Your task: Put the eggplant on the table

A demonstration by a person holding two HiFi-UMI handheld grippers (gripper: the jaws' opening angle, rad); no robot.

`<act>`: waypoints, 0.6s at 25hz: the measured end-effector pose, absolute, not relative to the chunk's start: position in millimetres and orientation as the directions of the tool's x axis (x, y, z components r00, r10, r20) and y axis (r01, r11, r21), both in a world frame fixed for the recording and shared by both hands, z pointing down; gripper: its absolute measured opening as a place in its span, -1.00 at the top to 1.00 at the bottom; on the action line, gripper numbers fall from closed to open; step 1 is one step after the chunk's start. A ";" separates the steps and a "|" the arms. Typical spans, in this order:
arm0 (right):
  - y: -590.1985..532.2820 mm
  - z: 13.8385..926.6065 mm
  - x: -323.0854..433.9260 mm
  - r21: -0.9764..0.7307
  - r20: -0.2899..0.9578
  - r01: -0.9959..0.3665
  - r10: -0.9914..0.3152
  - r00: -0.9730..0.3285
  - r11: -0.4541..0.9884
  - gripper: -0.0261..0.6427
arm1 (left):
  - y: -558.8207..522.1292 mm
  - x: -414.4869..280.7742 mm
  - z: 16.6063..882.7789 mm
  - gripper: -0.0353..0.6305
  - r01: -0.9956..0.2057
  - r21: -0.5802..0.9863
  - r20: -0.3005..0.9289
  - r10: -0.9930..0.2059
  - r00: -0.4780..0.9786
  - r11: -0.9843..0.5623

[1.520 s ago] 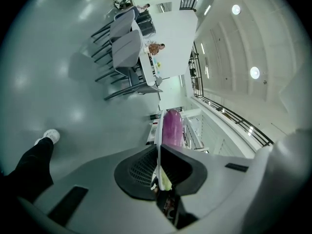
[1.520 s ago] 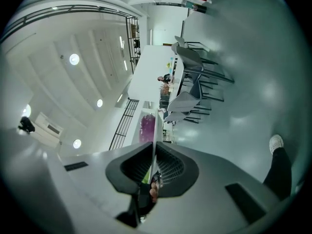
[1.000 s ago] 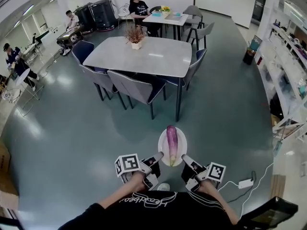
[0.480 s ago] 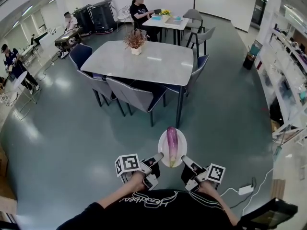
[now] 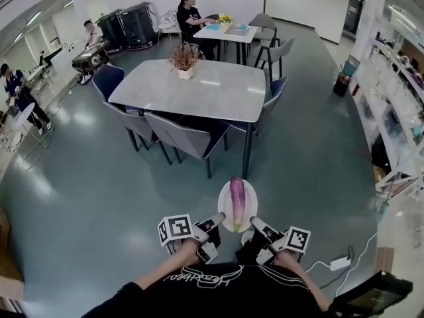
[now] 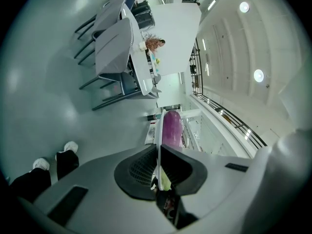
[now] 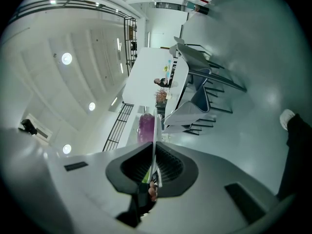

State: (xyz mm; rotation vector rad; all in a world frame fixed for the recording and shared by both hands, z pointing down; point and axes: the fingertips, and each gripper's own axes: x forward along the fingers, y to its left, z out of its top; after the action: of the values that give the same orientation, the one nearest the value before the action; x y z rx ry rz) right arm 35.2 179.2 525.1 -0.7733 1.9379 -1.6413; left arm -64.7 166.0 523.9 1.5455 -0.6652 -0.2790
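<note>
Left claw [image 5: 218, 217] and right claw [image 5: 254, 221] each pinch the white plate [image 5: 224, 204] by opposite rims — so the eggplant [image 5: 237, 199] lies level, tabletop [image 5: 199, 88] well ahead.

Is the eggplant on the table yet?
No, the eggplant lies on the plate held by the left gripper and right gripper, short of the table.

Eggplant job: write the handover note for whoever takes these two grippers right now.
Left gripper: shut on the plate at its left rim.
Right gripper: shut on the same plate's right rim.
The eggplant lies lengthwise on the plate, held above the floor.
The table is ahead, out of reach, with chairs along its near side.
Done: plate and eggplant are in hand.
Left: walk to the table and set the eggplant down there.
</note>
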 end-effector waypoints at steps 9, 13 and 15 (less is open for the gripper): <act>141.4 518.5 13.2 -0.984 -0.011 -0.103 -0.633 -0.774 0.144 0.86 | 132.9 -87.1 516.9 0.81 -0.223 0.974 0.195 -0.624 0.757 0.034; 114.8 514.0 10.2 -0.984 -0.032 -0.080 -0.603 -0.797 0.157 0.86 | 111.4 -89.7 510.9 0.81 -0.230 0.973 0.194 -0.650 0.735 0.031; 100.4 515.4 6.8 -0.984 -0.035 -0.073 -0.582 -0.813 0.162 0.86 | 99.3 -93.7 511.3 0.81 -0.233 0.972 0.200 -0.666 0.718 0.040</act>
State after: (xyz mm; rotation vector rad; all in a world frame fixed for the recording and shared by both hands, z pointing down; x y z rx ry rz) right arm 6.8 100.4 515.4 -0.6217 2.0386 -1.6902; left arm -93.7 99.3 511.3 1.5329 -0.7640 -0.3866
